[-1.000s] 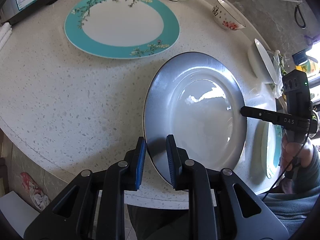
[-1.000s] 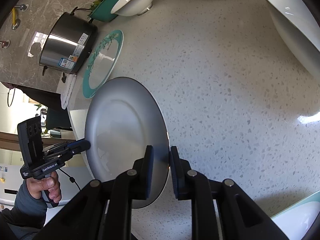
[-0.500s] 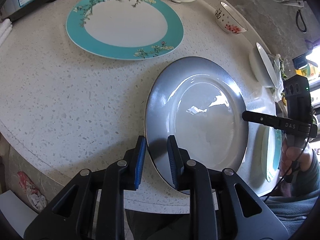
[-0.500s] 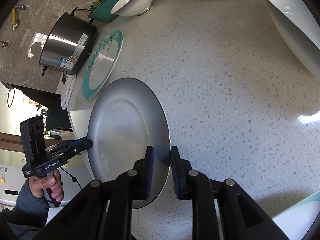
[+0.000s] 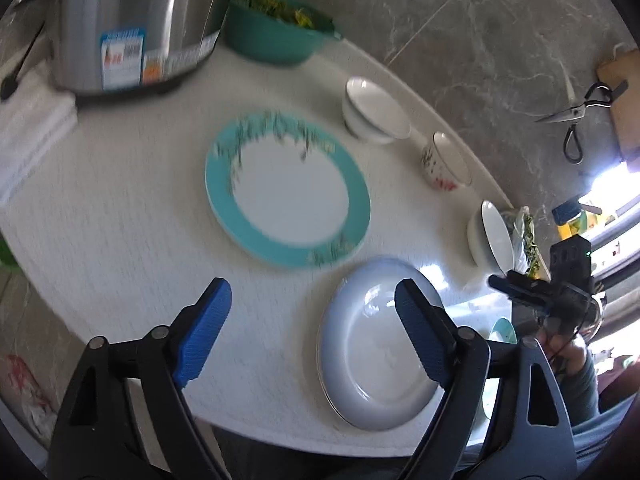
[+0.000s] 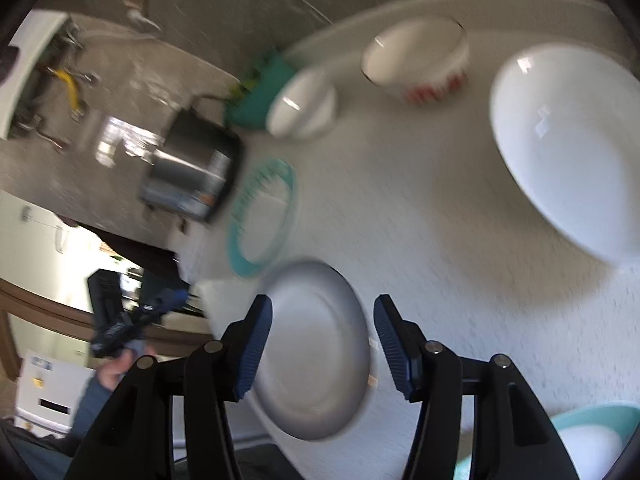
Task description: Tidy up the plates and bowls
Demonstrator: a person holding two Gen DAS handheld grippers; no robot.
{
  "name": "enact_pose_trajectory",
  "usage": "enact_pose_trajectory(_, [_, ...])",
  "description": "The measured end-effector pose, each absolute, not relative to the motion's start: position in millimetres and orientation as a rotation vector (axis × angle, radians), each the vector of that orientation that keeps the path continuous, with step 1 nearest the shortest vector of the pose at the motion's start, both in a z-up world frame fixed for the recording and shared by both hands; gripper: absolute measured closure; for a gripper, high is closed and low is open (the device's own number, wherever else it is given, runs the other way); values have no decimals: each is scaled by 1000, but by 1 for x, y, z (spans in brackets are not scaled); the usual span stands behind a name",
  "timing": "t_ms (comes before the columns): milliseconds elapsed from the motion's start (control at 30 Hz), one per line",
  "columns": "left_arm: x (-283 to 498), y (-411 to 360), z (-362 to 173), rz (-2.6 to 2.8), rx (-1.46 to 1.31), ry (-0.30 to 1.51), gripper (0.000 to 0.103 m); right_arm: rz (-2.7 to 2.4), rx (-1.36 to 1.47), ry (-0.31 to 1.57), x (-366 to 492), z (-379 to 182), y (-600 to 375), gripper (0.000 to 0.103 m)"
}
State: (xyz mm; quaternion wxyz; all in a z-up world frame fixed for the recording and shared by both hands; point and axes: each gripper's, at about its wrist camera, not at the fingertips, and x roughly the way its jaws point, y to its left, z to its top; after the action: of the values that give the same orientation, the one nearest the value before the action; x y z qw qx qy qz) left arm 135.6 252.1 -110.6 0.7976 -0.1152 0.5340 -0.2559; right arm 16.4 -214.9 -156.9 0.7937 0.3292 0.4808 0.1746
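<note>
Tabletop: pale speckled stone with a rounded front edge, set against a grey marbled wall; both views are motion-blurred. At the back stands a steel cooker pot bearing printed labels, with a folded white cloth at its left and a teal bowl of greens at its right. Scissors hang on the wall to the right. Teal-rimmed plate: flat on the tabletop at centre, white middle, floral band on the rim. Three bowls follow the curved back edge: a white bowl, a small bowl with red flowers, and a larger white bowl nearest the right side. Grey plate: lying flat near the front edge, just beside the teal-rimmed plate, its rim free of both tools. Left claw: jaws spread wide, holding nothing; its right finger overlaps the grey plate in view, the left finger shows over bare tabletop. Right claw: jaws likewise wide and empty, the grey plate showing between its fingers. A second teal-rimmed plate sits at the lower right of the right wrist view.
</note>
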Motion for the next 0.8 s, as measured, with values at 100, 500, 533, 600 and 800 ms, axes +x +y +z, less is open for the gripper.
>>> enact_pose_trajectory(100, [165,254,-110,-562,-217,1137,19,417,718,974,30,-139,-205,45])
enact_pose_trajectory(500, [255,268,-163,-698,-104,1243,19,376,805,1058,145,-199,-121,43])
enact_pose_trajectory(533, [256,268,-167,-709,-96,1247,19,364,816,1064,149,-205,-119,43])
enact_pose_trajectory(600, [262,268,-171,-736,-97,1259,19,345,827,1080,153,-214,-118,43])
enact_pose_trajectory(800, [283,259,-180,-751,-78,1283,22,355,849,1121,160,-231,-115,44])
